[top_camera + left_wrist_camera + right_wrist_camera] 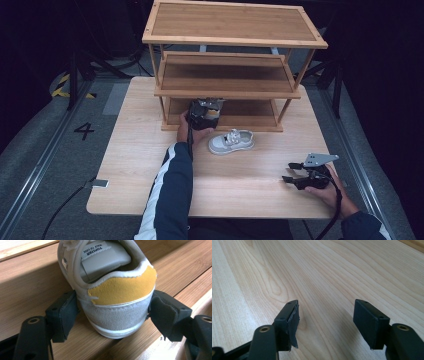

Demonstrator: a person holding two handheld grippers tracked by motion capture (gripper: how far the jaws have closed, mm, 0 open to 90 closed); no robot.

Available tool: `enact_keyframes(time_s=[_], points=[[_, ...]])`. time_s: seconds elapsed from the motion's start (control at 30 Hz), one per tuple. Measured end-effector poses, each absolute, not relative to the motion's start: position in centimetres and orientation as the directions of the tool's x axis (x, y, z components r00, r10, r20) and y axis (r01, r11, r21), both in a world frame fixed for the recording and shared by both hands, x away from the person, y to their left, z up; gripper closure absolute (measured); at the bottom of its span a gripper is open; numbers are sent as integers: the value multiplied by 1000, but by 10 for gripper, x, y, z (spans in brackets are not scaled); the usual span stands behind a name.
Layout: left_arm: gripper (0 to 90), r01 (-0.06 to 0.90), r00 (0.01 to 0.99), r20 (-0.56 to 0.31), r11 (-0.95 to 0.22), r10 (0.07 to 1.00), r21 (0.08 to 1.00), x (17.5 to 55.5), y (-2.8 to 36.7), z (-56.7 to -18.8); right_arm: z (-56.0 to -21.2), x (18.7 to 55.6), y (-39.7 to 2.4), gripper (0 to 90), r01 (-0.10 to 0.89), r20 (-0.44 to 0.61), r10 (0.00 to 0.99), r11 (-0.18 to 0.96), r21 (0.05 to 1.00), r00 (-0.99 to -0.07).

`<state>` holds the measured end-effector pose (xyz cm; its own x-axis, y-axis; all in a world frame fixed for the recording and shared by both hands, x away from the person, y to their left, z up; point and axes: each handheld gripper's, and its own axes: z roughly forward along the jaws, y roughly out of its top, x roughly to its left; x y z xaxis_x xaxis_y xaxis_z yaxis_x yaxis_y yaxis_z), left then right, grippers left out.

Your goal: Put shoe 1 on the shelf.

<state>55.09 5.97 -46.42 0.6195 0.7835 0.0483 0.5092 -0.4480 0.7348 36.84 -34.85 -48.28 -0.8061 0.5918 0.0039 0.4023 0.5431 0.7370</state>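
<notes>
A grey-and-white sneaker (117,290) with a yellow heel patch stands on the bottom board (30,290) of a wooden shoe rack (225,90). My left gripper (113,312) is shut on its heel, one black pad pressed against each side. In the high view this gripper (209,109) reaches into the lowest shelf. A second matching sneaker (231,141) lies on the light wood table (150,175), just in front of the rack. My right gripper (288,171) hovers low over the table's right front, open, with bare table between its pads (292,317).
The three-tier rack takes up the table's far half. The table's front edge (200,212) is close to the right hand. A sleeved left forearm (172,185) crosses the table's middle. Cables run over the grey floor (60,165) at the left.
</notes>
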Motion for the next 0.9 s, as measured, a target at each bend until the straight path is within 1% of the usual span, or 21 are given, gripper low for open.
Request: enact_keyframes(time_s=[0.03,0.07,0.1,0.17,0.2,0.23,0.3,0.37,0.4,0.43,0.5,0.53,0.6,0.7,0.8,0.83,0.9], points=[[261,509,620,48,-448,783,735,551,60,-464,-483,368,-348,375,405,3,595,543,736,-804],[261,493,644,60,-474,763,730,548,63,-462,-483,368,-349,371,406,4,596,543,736,-803],[259,491,651,41,-461,758,739,545,65,-462,-483,367,-349,369,405,4,595,543,735,-804],[256,489,656,32,-457,754,743,542,66,-461,-483,367,-350,368,406,4,595,543,735,-803],[252,524,620,-5,-409,784,747,532,66,-461,-483,368,-351,368,405,2,596,544,735,-803],[252,528,625,-13,-411,780,743,526,67,-461,-483,368,-351,367,405,3,595,544,735,-804],[252,517,654,4,-451,756,727,515,69,-465,-482,368,-352,363,408,0,599,545,732,-801],[252,496,679,53,-512,732,701,504,71,-467,-482,367,-351,363,407,-3,598,550,729,-801],[252,492,681,57,-514,730,702,498,73,-466,-482,367,-351,363,405,-8,598,552,729,-802],[284,476,691,78,-533,719,700,489,78,-465,-481,366,-351,365,405,-9,596,555,727,-803],[252,483,697,68,-537,714,691,477,85,-464,-481,366,-350,365,404,-9,596,556,726,-803],[250,483,697,68,-537,714,691,477,85,-464,-481,366,-350,365,404,-9,596,556,726,-803],[247,468,713,103,-581,693,666,465,97,-461,-481,368,-350,366,407,-6,597,554,727,-802],[237,464,724,110,-598,681,654,457,104,-460,-481,368,-350,368,404,-11,595,559,724,-803],[237,454,748,112,-627,654,634,434,121,-460,-478,370,-348,374,400,-16,594,560,725,-804],[237,454,748,112,-627,654,634,434,121,-460,-478,370,-348,374,400,-16,594,560,725,-804],[236,446,761,111,-640,639,626,423,129,-460,-476,371,-347,376,399,-16,597,556,729,-802]])
